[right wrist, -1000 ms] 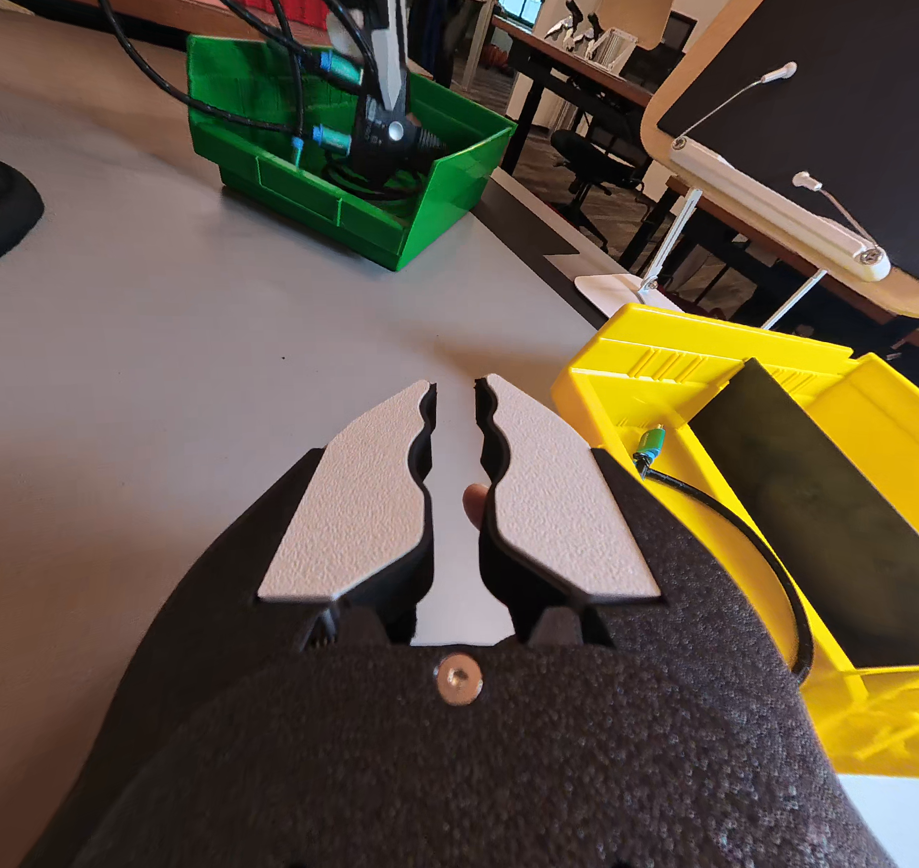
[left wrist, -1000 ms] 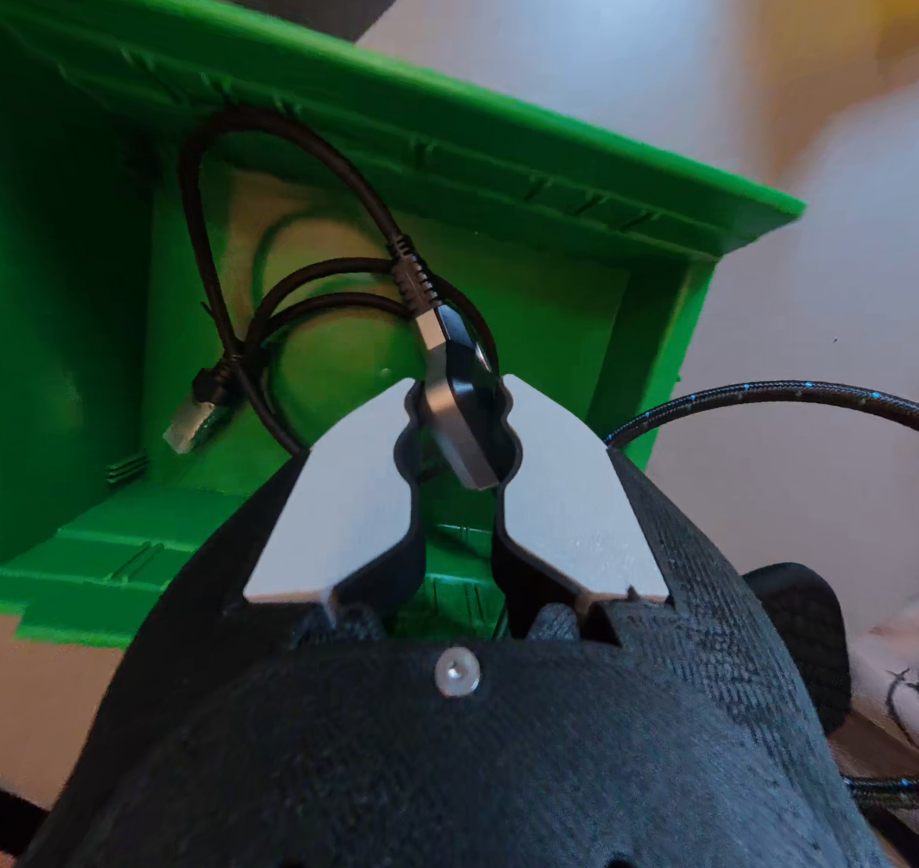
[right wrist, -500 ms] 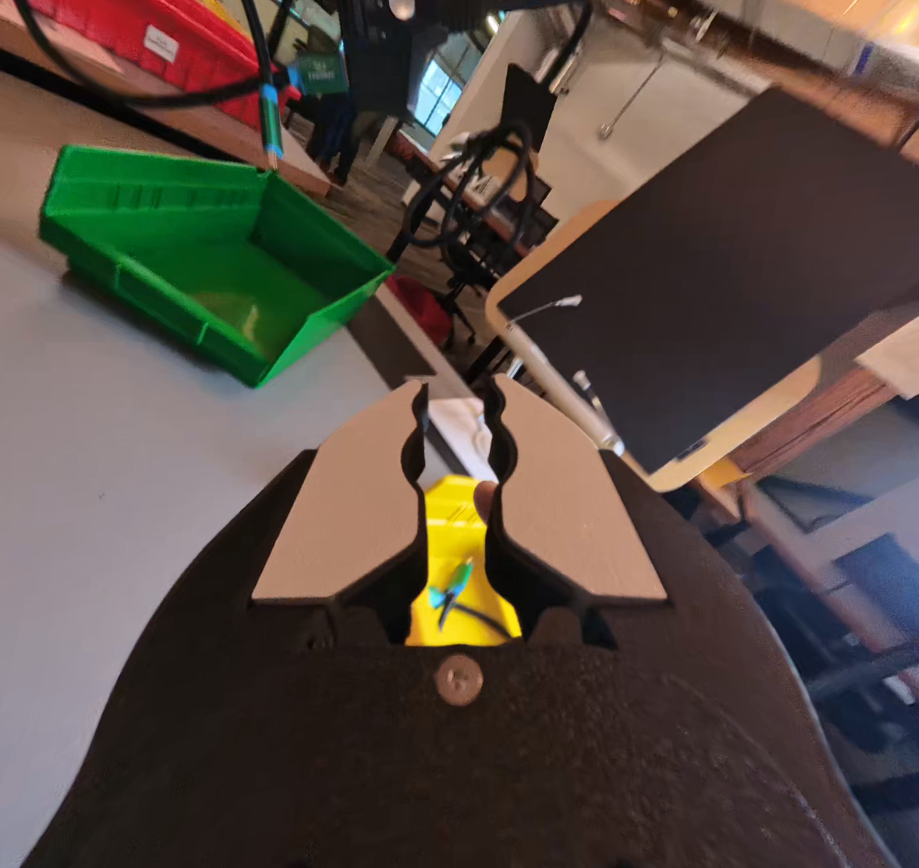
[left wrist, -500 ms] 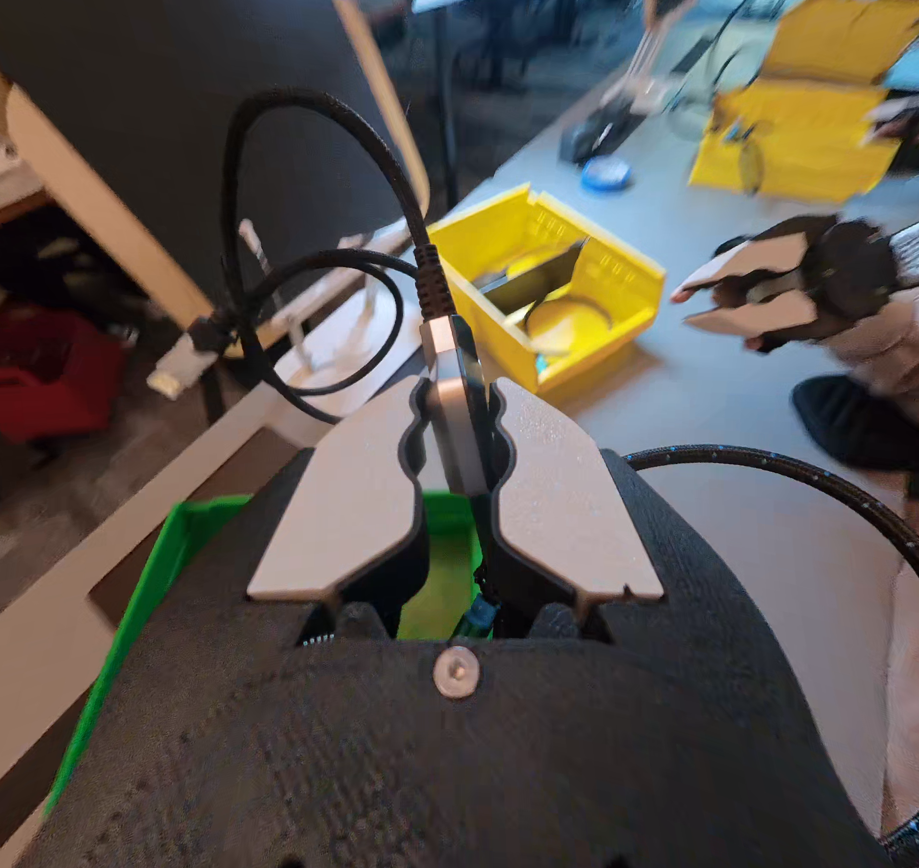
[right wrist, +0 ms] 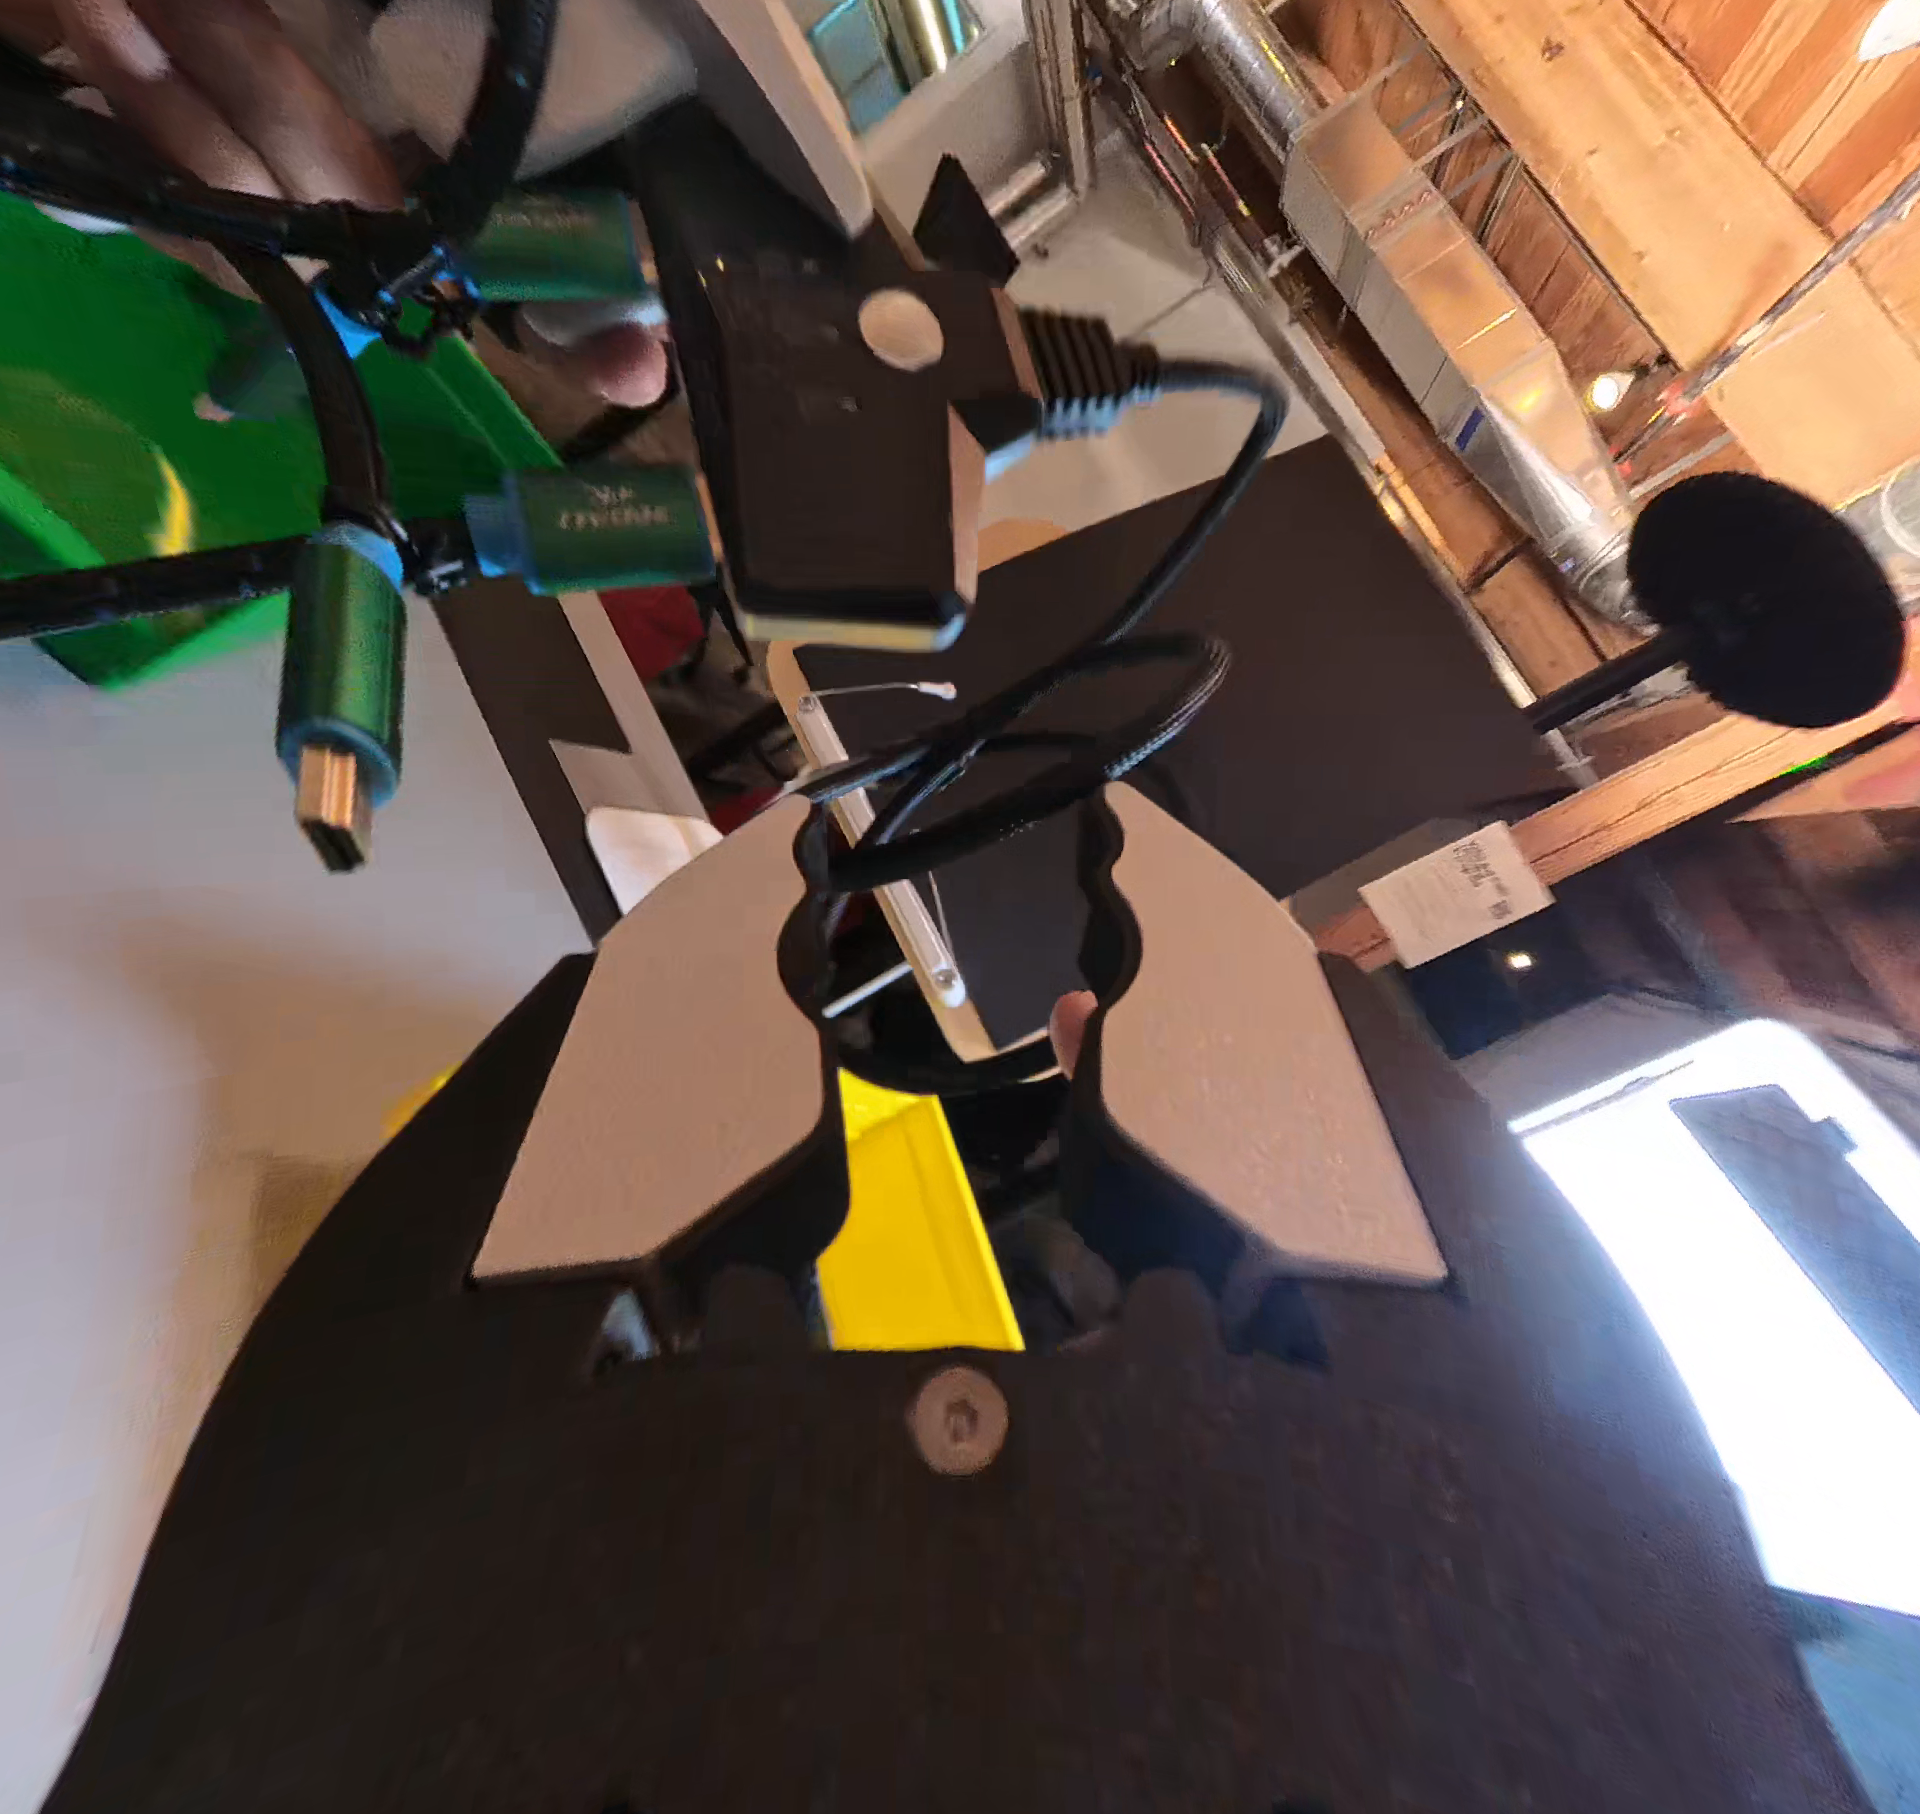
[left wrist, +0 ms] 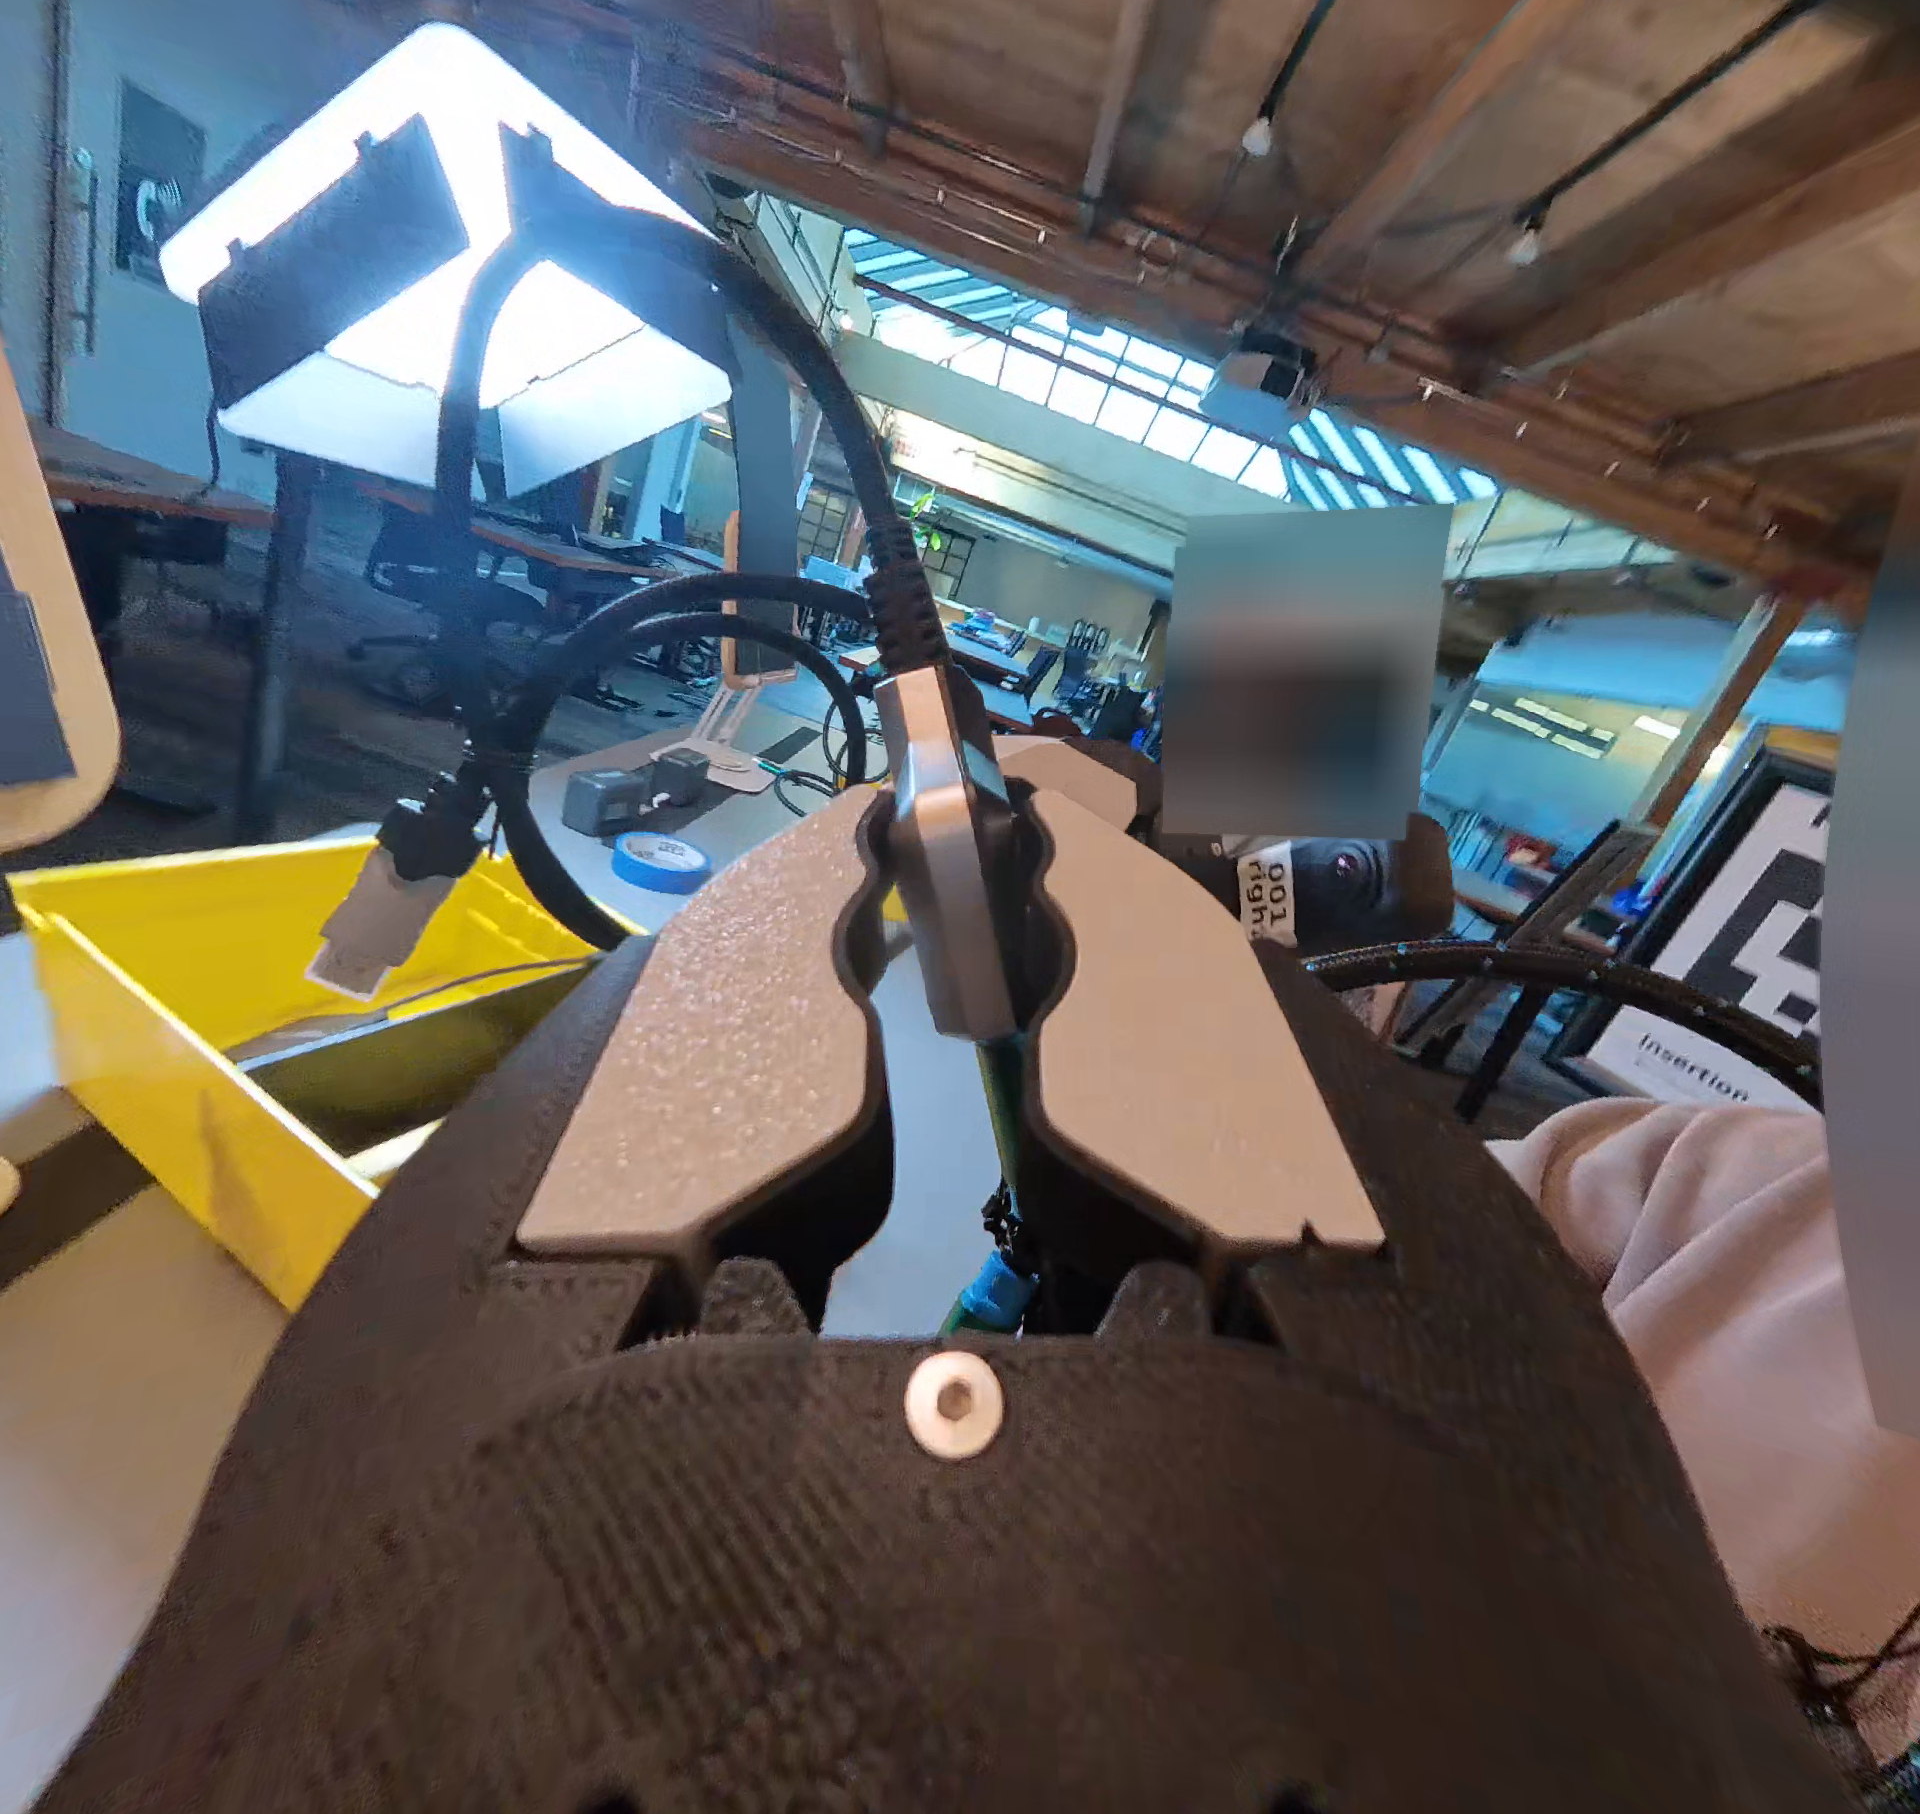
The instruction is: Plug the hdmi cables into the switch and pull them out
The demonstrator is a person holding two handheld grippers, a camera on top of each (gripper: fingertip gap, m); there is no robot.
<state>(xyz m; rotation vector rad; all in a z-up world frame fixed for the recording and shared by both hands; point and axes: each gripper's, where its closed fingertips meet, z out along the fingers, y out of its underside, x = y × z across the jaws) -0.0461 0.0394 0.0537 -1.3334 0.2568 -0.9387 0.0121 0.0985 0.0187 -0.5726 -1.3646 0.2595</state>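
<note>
My left claw (left wrist: 951, 933) is pinched tight on the switch (left wrist: 951, 891), a slim grey and black box held edge-on between the fingers and lifted off the counter (left wrist: 125, 1369); its own black lead (left wrist: 831, 393) arcs up from the top, loops, and ends in a grey plug (left wrist: 379, 907) dangling above the yellow bin (left wrist: 177, 1078). That bin sits at the counter's far left edge, with a dark divider panel and a thin wire inside it. From my right claw (right wrist: 956, 923), whose fingers stand apart with nothing gripped, though the switch's coiled lead crosses just ahead of the tips, the switch (right wrist: 831, 455) hangs in the air in front. Two green hdmi cables (right wrist: 592, 528) are seated in its near side, and a third green plug (right wrist: 338, 673) hangs loose below them, gold tip down. Behind them is the green bin (right wrist: 125, 434), too blurred for me to tell what is in it. The counter is pale grey, with a roll of blue tape (left wrist: 660, 860) farther back. Beyond lie office desks, a lit softbox lamp (left wrist: 436, 247), timber ceiling beams (left wrist: 1195, 81) and silver ducting (right wrist: 1247, 81).
</note>
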